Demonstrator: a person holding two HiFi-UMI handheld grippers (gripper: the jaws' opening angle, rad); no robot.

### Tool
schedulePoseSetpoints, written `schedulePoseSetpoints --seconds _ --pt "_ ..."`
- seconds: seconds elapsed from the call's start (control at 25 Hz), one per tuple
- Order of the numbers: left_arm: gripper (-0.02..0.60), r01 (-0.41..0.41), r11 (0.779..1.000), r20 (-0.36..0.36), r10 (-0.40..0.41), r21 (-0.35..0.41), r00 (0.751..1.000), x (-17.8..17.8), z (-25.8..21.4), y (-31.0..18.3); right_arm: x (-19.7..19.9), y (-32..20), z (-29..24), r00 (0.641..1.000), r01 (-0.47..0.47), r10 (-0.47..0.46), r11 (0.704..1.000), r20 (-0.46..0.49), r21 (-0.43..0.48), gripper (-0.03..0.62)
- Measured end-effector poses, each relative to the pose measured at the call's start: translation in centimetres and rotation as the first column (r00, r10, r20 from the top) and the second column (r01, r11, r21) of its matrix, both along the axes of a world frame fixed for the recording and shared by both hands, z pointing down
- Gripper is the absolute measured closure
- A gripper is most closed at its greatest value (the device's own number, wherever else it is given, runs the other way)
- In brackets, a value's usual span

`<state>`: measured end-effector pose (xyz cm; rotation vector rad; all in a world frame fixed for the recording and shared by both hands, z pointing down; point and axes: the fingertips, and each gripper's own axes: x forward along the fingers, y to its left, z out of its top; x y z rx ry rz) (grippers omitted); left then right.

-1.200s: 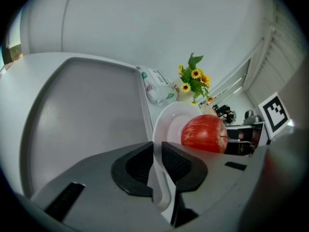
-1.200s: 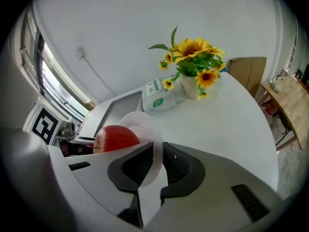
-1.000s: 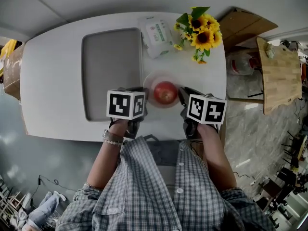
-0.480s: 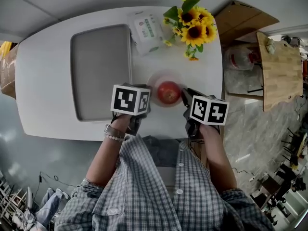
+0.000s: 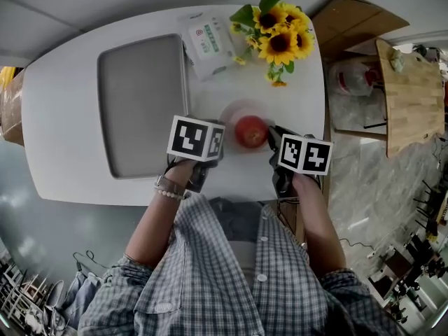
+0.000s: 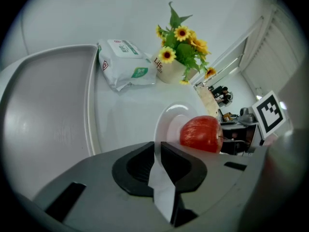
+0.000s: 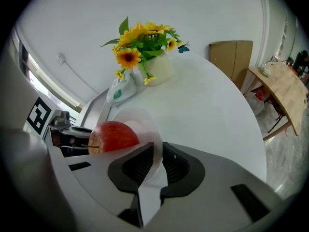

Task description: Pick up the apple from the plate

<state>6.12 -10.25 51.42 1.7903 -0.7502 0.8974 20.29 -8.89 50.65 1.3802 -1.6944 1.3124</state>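
A red apple (image 5: 250, 131) sits on a small white plate (image 5: 234, 113) on the white table. My left gripper (image 5: 218, 145) is just left of the plate; in the left gripper view the apple (image 6: 202, 133) and plate (image 6: 166, 124) lie ahead and to the right of its jaws (image 6: 157, 146). These jaws are closing, with a narrow gap and nothing between them. My right gripper (image 5: 274, 140) is close to the apple's right side. Its jaws (image 7: 158, 149) also show a narrow empty gap, with the apple (image 7: 113, 135) ahead on the left.
A grey tray (image 5: 140, 103) lies left of the plate. A white packet (image 5: 206, 37) and a pot of sunflowers (image 5: 276, 37) stand at the table's far side. A wooden side table (image 5: 413, 96) is beyond the table's right edge.
Both grippers have edged in toward the apple and plate, the left one more. The apple and plate have not moved on the table.
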Motion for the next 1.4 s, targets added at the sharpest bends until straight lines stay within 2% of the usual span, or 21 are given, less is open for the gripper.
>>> schedulePoseSetpoints --seconds 0.28,0.6,0.76,1.08,1.4 --pt "0.534 0.007 1.000 0.015 -0.007 0.005 1.000 0.4 0.0 -0.3 0.1 0.1 0.7 0.999 -0.026 0.026 1.000 0.027 -0.004 0.526" --pt "0.516 0.064 0.997 -0.085 -0.068 -0.054 0.994 1.2 0.1 -0.4 0.7 0.2 1.1 0.996 -0.072 0.072 0.997 0.048 0.013 0.526" --pt "0.499 0.070 0.996 -0.127 -0.077 -0.060 0.989 1.3 -0.5 -0.2 0.7 0.2 1.0 0.995 -0.086 0.084 0.996 0.046 0.037 0.526" --pt "0.485 0.052 0.997 -0.154 -0.060 -0.057 0.986 1.3 -0.7 0.1 0.8 0.2 1.2 0.994 -0.109 0.108 0.992 0.028 0.066 0.526" --pt "0.460 0.074 0.993 -0.185 -0.090 -0.091 0.979 2.0 -0.3 0.2 1.2 0.5 1.0 0.992 -0.123 0.124 0.989 0.001 0.084 0.526"
